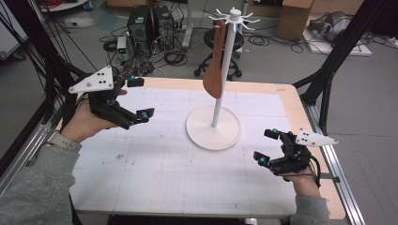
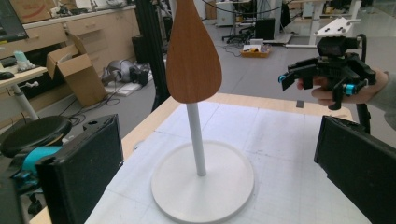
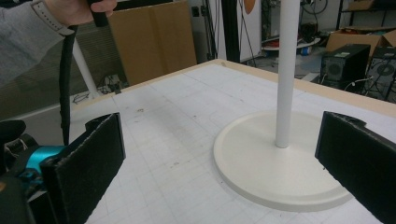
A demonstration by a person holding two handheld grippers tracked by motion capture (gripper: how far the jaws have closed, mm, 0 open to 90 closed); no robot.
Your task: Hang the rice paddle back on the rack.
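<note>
Wooden spatula (image 1: pixel 215 70) hung from the white rack (image 1: pixel 220 84) at the table's (image 1: pixel 164 178) middle. Left gripper (image 1: pixel 141 98) and right gripper (image 1: pixel 266 146) flanked it, well apart; both jaws gaped wide, holding nothing.

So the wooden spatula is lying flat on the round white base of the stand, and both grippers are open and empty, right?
Not quite. The wooden spatula hangs from a hook at the top of the white stand, well above its round base, as the high view shows. The rest holds: the left gripper and right gripper are open and empty.
</note>
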